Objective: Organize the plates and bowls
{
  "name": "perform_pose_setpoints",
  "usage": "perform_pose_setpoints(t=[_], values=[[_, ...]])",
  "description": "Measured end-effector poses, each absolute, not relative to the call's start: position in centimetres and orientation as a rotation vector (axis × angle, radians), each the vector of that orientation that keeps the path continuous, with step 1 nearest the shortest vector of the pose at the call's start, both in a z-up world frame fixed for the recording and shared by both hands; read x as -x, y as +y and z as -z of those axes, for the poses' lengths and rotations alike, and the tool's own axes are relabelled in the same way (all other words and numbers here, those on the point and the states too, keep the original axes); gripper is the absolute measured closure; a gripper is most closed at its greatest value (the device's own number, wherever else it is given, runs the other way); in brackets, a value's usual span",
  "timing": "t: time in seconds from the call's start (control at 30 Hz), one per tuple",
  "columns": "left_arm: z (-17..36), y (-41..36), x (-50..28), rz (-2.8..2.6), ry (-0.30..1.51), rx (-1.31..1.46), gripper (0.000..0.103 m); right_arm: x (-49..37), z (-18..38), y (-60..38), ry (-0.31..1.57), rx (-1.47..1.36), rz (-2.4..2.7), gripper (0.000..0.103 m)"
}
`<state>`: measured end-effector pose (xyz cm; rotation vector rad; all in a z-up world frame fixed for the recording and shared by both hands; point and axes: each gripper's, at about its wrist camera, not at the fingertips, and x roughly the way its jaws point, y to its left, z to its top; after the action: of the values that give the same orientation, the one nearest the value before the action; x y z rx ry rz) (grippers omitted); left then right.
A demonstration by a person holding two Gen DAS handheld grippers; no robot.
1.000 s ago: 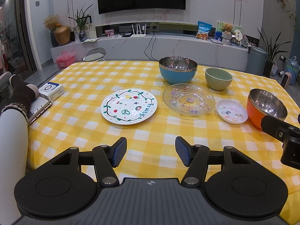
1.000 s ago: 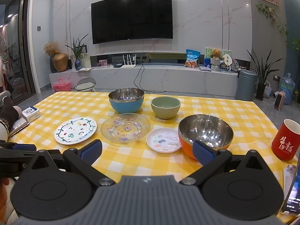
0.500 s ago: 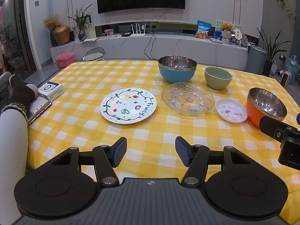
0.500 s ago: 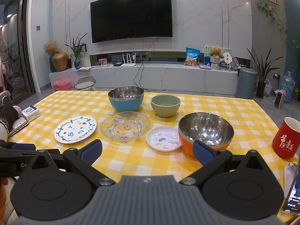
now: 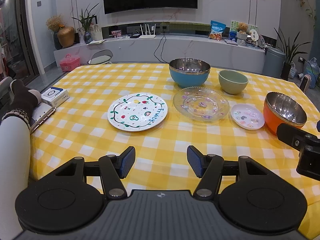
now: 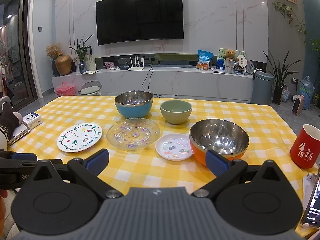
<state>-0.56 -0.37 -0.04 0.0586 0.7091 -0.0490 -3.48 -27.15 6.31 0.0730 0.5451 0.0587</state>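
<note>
Nothing looks sorted yet: all six pieces lie singly on the yellow checked tablecloth (image 5: 84,132), none stacked. In the left wrist view the fruit plate (image 5: 137,112) sits centre frame, the glass plate (image 5: 201,104) just right of it, the small white dish (image 5: 247,116) further right, touching or nearly touching the orange bowl (image 5: 284,112) at the right edge. The blue bowl (image 5: 189,72) and green bowl (image 5: 233,81) stand behind, upper centre. Every bowl sits upright, mouth up; the plates lie flat and, being round, have no long axis. The left gripper (image 5: 161,161) and right gripper (image 6: 157,160) hover low in frame, fingers spread and empty, so by my judgement all stacking remains. A red mug (image 6: 306,147) stands at right
</note>
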Motion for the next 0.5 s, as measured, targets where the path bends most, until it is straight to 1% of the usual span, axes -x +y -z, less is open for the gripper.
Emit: perform_pose_setpoints(t=[0.5], values=[[0.02,-0.37,0.62,0.056,0.71,-0.065,0.032,3.39,-6.13,-27.17,0.552,-0.067,-0.053,0.003]])
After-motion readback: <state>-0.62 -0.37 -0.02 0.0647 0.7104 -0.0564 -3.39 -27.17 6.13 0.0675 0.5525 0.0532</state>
